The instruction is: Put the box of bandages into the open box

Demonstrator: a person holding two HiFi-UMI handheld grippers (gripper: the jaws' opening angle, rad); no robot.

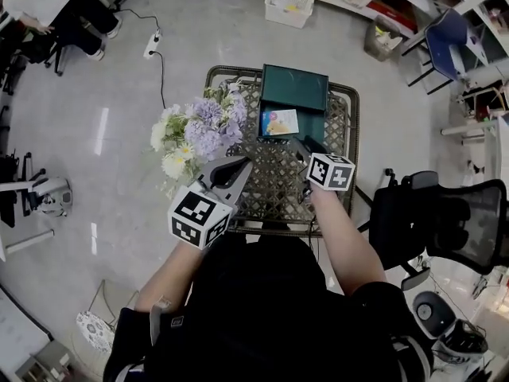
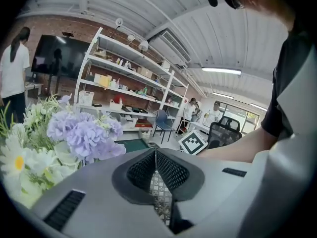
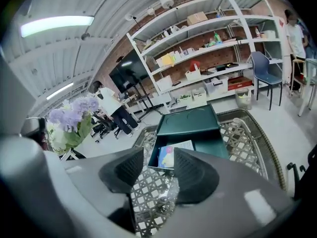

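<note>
Looks all but finished: finds the box of bandages (image 1: 279, 122) lying flat inside the open box (image 1: 316, 127), against its left side, on the lattice table (image 1: 274, 189). Shows the right gripper (image 1: 303, 147) just short of the open box, jaws spread wide with nothing between them. Shows the left gripper (image 1: 237, 168) beside the flowers (image 1: 199, 130), jaws pressed together, empty. Leaves only drawing the right gripper clear, by the look of it. Counts one box of bandages, one open box, one bunch of flowers, one table, two grippers.
</note>
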